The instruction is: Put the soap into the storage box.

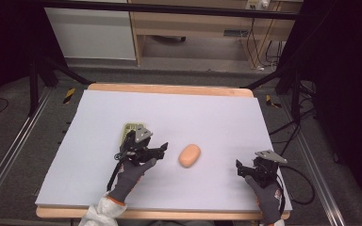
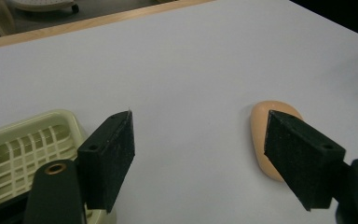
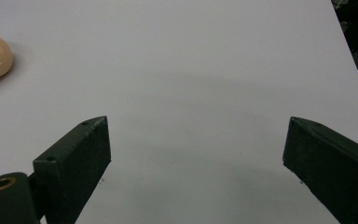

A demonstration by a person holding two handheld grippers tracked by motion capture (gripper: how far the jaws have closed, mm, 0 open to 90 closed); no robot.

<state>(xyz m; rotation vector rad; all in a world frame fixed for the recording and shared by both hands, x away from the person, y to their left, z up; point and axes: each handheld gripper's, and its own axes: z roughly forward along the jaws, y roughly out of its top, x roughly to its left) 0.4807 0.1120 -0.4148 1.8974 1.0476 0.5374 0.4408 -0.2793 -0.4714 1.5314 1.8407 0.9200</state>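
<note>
High view, from the bottom edge upward: the right gripper [image 1: 243, 170] sits at lower right, jaws wide and empty, well apart from the peach soap bar [image 1: 189, 156] at centre. The left gripper [image 1: 159, 154] is nearer, just left of the soap, its jaws also spread wide with nothing between them. The soap's long axis runs slightly tilted toward the upper right. Behind the left gripper lies a pale green soap dish [image 1: 128, 132] on the white table sheet [image 1: 207, 113].

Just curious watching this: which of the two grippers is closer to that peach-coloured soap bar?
Left. The left gripper sits open just beside the soap bar, on its left. The right gripper is open too, farther off toward the table's right edge.
</note>
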